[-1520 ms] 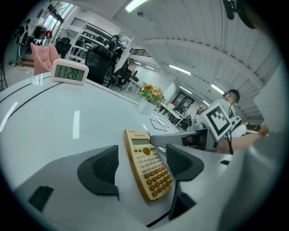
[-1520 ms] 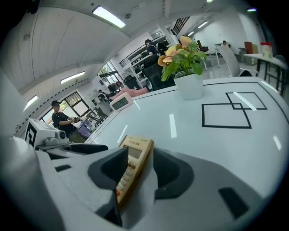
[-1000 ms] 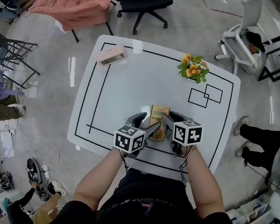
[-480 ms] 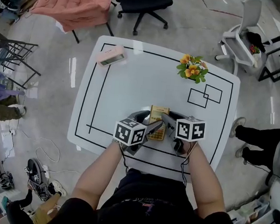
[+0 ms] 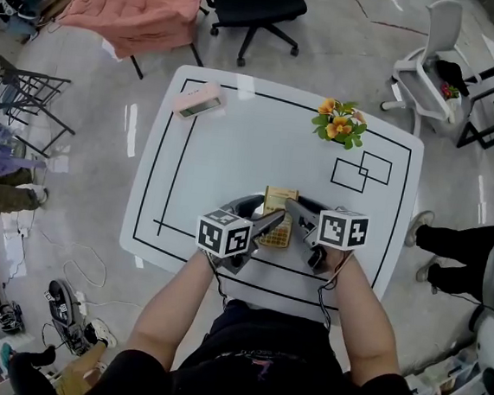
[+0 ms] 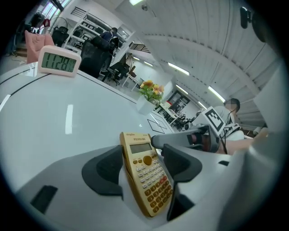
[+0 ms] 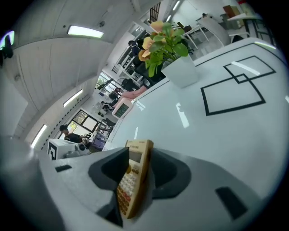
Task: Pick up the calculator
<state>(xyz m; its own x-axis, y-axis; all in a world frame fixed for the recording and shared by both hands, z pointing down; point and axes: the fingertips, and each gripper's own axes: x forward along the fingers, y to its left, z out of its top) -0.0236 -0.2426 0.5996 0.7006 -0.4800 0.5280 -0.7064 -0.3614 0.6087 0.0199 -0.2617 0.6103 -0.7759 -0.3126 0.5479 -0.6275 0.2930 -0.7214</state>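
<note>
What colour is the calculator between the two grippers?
The calculator is yellow-gold. It shows best in the left gripper view, face-on.

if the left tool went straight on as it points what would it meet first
The calculator, already between the left tool's jaws, which have just been closing; beyond it likely the right tool.

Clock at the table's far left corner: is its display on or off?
On: in the left gripper view the clock shows dark digits on its pale screen.
</note>
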